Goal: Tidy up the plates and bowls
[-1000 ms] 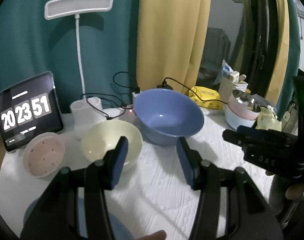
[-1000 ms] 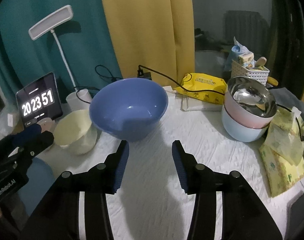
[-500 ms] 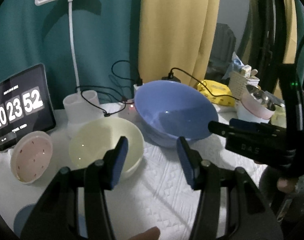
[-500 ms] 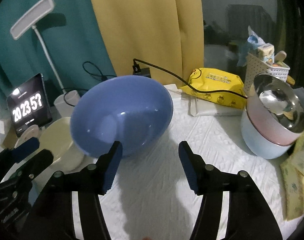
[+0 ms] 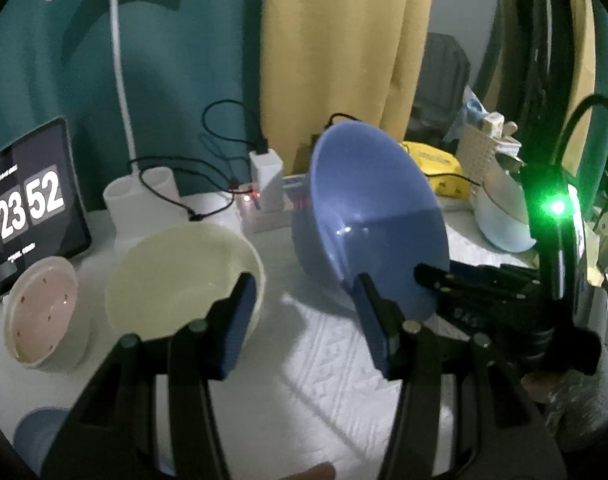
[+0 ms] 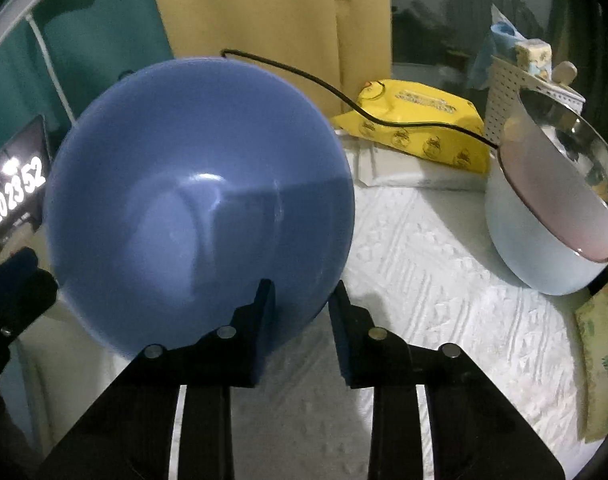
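Blue bowl (image 6: 200, 204), tilted on the white table cloth (image 6: 424, 280), has its near rim between the closing right gripper (image 6: 300, 312) jaws; next, lift and nest it; left gripper (image 5: 304, 320) hangs apart, empty.

**Readable text: one clock face**

The tablet clock (image 5: 22, 216) at the left of the left wrist view shows large white digits, cut off by the frame edge, reading "0 23 52"; a small line above them and another below are too blurred to read; in the right wrist view the same screen (image 6: 18, 188) reads "20 23 52"; the yellow packet (image 6: 420, 120) carries a dark printed band and round cartoon marks, none legible; raised letters on the right gripper's body (image 5: 476, 316) are unclear.
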Tool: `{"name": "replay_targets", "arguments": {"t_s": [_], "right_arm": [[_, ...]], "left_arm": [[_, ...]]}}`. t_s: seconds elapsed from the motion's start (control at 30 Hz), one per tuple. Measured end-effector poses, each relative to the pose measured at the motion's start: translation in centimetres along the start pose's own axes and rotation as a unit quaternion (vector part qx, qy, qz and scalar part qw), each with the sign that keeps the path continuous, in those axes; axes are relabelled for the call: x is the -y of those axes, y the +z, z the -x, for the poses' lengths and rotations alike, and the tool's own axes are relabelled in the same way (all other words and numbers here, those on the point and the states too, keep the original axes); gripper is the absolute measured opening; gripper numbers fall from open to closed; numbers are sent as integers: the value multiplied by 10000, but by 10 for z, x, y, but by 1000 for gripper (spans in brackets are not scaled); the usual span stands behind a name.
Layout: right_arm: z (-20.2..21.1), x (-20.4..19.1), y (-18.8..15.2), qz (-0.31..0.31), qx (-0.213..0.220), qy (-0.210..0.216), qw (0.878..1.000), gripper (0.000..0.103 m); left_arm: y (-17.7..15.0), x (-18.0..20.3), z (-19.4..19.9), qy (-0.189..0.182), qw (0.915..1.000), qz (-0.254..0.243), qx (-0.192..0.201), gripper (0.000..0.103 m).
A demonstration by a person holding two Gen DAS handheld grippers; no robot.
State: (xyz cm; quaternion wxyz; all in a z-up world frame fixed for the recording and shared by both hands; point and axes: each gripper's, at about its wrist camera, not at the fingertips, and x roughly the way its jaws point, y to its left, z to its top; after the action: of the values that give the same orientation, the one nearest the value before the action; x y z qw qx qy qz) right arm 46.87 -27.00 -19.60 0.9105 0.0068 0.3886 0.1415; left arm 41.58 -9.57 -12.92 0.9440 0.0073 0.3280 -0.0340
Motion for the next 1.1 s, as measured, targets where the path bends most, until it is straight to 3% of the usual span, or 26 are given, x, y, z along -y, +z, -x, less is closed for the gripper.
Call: {"name": "replay_targets", "arguments": {"t_s": [0.47,0.77,1.1], "right_arm": [[14,2,-7,91,292,306,9991,18],[32,-2,-8,22,395,384,9985,17],[71,-6,-13,-44,591,305,9978,17]], "left_arm": [[-7,17,-20,136,9992,-238,-286,51],[-5,8,-9,208,9995,-132,-183,30],[-8,7,19,74,9999,-110,-49,26]]}}
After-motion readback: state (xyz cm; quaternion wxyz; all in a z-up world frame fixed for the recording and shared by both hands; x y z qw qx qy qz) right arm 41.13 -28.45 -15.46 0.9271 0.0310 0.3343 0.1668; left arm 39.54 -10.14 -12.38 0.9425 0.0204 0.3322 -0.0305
